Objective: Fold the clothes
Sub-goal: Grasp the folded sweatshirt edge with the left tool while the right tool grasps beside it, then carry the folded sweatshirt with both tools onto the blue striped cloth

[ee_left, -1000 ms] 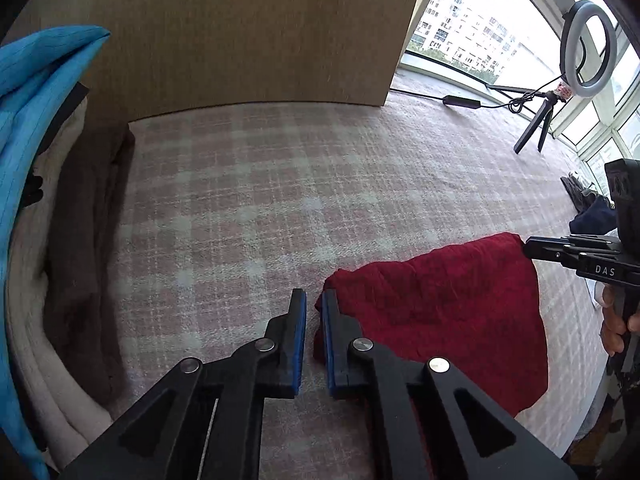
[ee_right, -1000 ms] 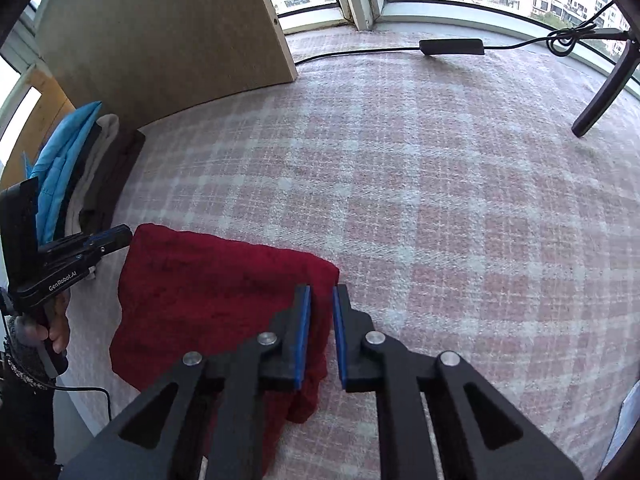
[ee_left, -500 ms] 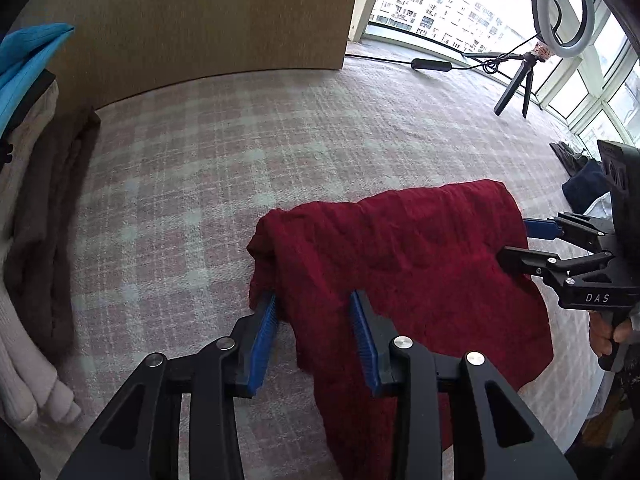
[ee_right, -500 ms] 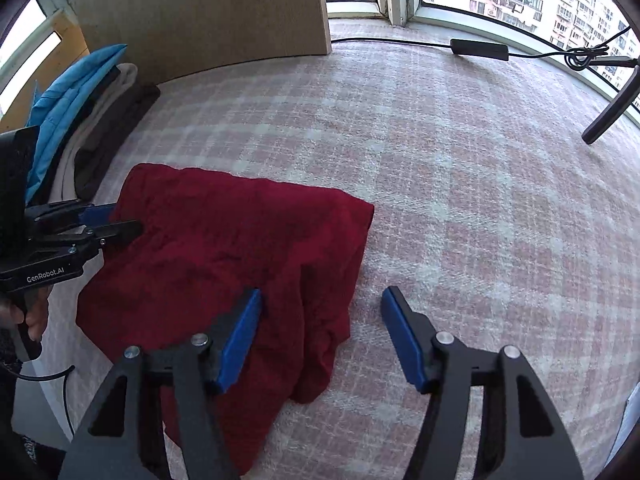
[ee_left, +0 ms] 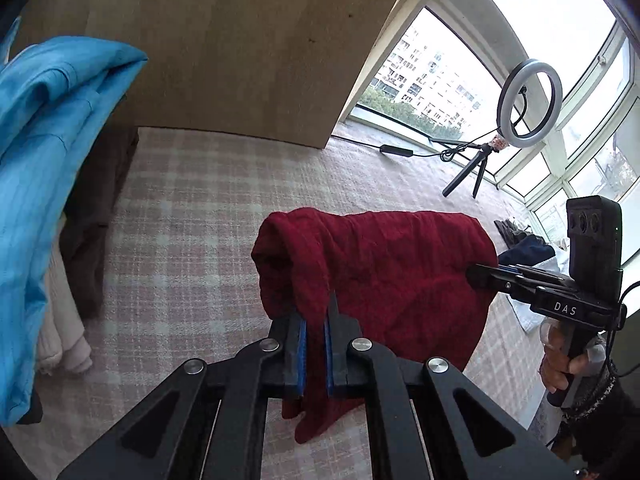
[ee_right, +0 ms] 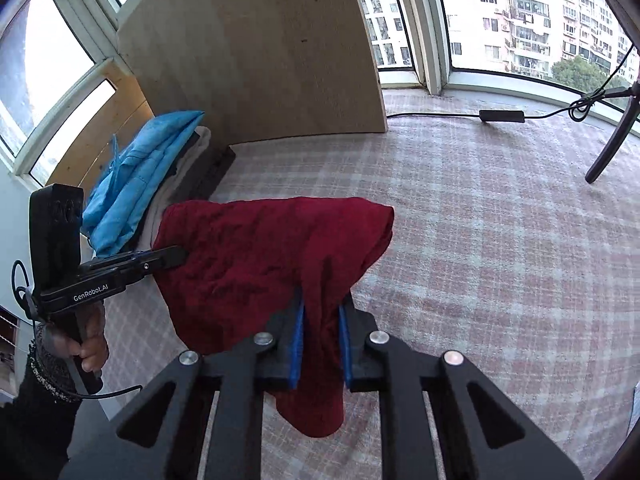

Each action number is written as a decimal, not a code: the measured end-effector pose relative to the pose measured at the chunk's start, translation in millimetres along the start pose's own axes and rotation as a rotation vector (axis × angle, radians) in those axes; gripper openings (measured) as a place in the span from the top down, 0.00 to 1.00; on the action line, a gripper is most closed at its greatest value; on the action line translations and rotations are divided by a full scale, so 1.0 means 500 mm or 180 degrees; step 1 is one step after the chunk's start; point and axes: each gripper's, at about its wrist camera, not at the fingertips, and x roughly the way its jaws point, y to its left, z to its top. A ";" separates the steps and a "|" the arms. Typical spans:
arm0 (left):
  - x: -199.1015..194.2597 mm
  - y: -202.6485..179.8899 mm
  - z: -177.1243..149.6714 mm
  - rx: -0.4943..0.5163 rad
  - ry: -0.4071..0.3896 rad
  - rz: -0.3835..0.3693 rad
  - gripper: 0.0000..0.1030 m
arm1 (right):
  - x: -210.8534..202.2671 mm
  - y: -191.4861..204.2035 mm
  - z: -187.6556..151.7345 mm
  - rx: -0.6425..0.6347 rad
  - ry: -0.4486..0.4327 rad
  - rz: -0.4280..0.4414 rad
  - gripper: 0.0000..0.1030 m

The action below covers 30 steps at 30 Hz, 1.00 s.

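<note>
1 red garment [ee_left: 392,276] hangs between 2 tools: left tool [ee_left: 315,344] and right tool [ee_right: 321,344] each clamp it.

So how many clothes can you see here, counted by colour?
Red: 1, the red garment held up by both grippers
Blue: 1, the blue garment topping the pile
Cream: 1, the cream garment
Brown: 1, the brown garment
Total: 4

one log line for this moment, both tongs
left tongs: shut on dark red knit garment | right tongs: shut on it | garment: lifted
</note>
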 end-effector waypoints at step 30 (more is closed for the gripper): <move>-0.475 0.186 0.119 0.0208 -0.0868 0.0966 0.94 | -0.025 0.479 0.221 -0.0764 -0.0384 0.0897 0.86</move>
